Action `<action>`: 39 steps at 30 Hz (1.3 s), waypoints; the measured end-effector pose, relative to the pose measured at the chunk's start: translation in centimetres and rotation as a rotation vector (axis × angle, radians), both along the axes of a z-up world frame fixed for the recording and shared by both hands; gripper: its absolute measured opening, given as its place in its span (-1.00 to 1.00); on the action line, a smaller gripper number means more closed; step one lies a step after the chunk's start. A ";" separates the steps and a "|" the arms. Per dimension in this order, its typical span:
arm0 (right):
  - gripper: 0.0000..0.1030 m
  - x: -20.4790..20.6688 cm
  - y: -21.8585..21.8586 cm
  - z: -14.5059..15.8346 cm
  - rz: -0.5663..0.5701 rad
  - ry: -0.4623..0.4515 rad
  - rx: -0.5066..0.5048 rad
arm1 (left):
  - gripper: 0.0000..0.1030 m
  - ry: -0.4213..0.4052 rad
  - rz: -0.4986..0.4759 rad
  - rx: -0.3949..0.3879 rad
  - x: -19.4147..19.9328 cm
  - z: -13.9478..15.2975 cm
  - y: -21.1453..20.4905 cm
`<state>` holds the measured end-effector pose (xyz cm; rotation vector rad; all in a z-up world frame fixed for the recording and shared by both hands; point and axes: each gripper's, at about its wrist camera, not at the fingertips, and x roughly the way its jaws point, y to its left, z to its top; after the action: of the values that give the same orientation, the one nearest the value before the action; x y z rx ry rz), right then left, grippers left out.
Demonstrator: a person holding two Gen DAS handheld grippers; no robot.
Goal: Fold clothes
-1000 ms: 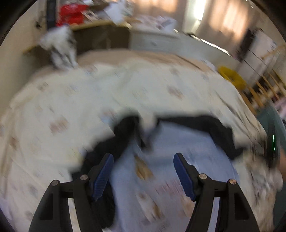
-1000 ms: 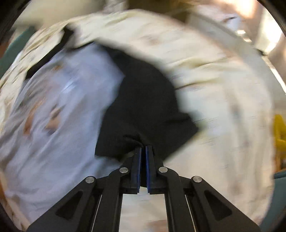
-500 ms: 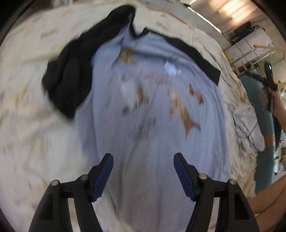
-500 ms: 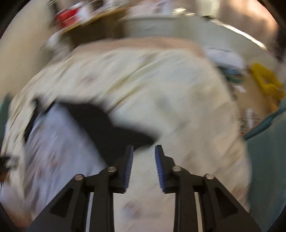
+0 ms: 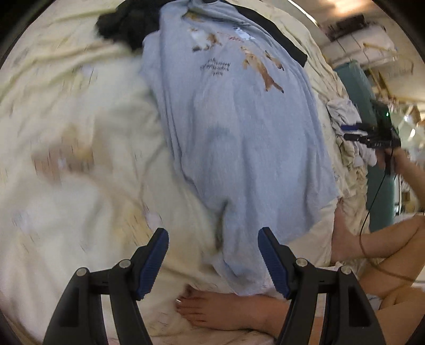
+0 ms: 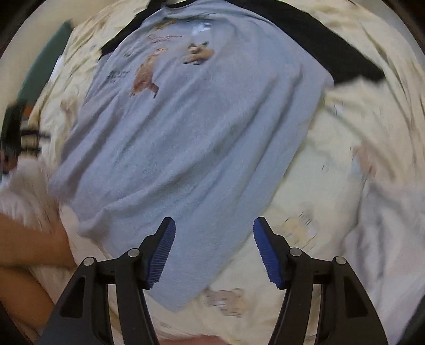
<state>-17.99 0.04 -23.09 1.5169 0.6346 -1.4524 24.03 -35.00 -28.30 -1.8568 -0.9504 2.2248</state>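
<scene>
— So, where does the T-shirt (image 6: 191,138) lie from the two grippers?

— Ahead of both. It lies spread face-up on the cream bedspread (image 5: 79,164), collar far from the cameras, hem near. Its long axis runs from the hem by the fingers away toward the black sleeves (image 6: 332,53).

— And the grippers themselves?

— The left gripper (image 5: 213,261) stands wide apart and holds nothing; a bunched fold of the hem (image 5: 239,270) sits between its blue pads, though I can't tell whether the pads touch it. The right gripper (image 6: 213,252) is just as wide and also empty, with the other lower corner of the hem (image 6: 175,300) directly beneath its gap.

— Which one is nearer its corner?

— Hard to separate; each hovers at its own end of the hem. In the left view the far sleeve is crumpled into a dark heap (image 5: 127,24) at the shoulder, while the right view shows its sleeve lying out flat.

— So what does the next move turn on?

— My judgement: the hem edge runs crosswise between the two grippers, so a lengthwise fold would carry it away along the shirt's axis toward the collar.
</scene>
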 end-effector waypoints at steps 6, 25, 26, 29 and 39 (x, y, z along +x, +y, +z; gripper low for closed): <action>0.29 2.1 6.4 -0.9 -0.331 -0.073 -0.158 | 0.37 0.002 0.118 0.041 3.3 -2.2 2.4; 0.23 6.2 12.5 -4.5 -0.532 -0.212 -0.086 | -0.95 0.229 0.221 0.035 4.0 2.0 1.8; 0.23 6.3 12.8 -4.9 -0.551 -0.235 -0.100 | -0.95 0.252 0.239 0.040 4.2 2.5 1.8; 0.24 6.5 13.0 -6.7 -0.610 -0.314 -0.118 | -0.95 0.300 0.279 0.040 4.6 3.7 1.4; -0.91 7.2 11.7 -5.0 -0.638 -0.236 -0.224 | -0.95 0.424 0.427 0.018 0.4 8.1 -1.4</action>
<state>-10.79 11.75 -28.11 1.7555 -0.1774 -1.6944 24.42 -36.42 -20.17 -1.1693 -1.3605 2.6741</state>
